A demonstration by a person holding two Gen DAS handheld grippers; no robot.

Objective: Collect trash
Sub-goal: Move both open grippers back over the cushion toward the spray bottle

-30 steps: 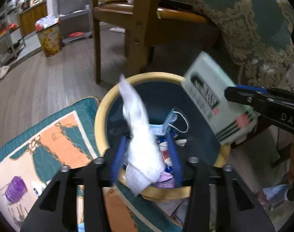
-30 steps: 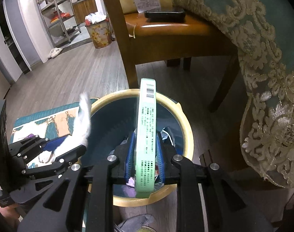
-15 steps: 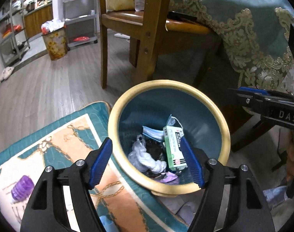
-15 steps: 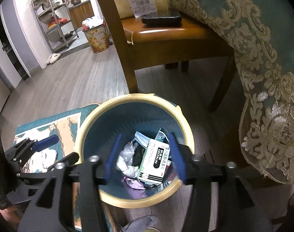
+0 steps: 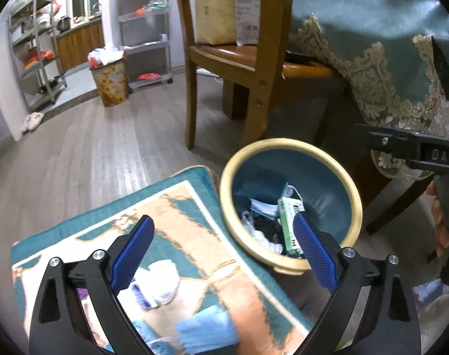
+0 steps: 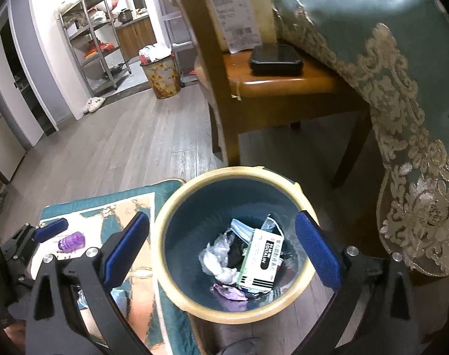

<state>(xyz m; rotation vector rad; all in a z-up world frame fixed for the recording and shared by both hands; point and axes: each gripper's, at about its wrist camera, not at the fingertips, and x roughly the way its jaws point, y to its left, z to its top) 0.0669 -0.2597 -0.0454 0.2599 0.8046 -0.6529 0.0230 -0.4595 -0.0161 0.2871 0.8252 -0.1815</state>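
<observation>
Trash bin [image 6: 177, 207]: now holds dropped box [image 6: 261, 261] and tissue [image 6: 217, 261].
Left gripper [image 5: 221, 247]: emptied, wide.
Right gripper [image 6: 221, 245]: emptied, wide.

My two views are dim indoors, with strong fisheye bending and black corners. Brighter light comes from 11 o'clock. The glossy green tablecloth [image 6: 357, 9] shows glare; near 6 o'clock things blur.

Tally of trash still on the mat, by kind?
Blue face mask: 1
White crumpled tissue wad: 1
Purple ribbed plastic piece: 1
Total: 3 visible on the mat; gripper frames hide part of it.
</observation>
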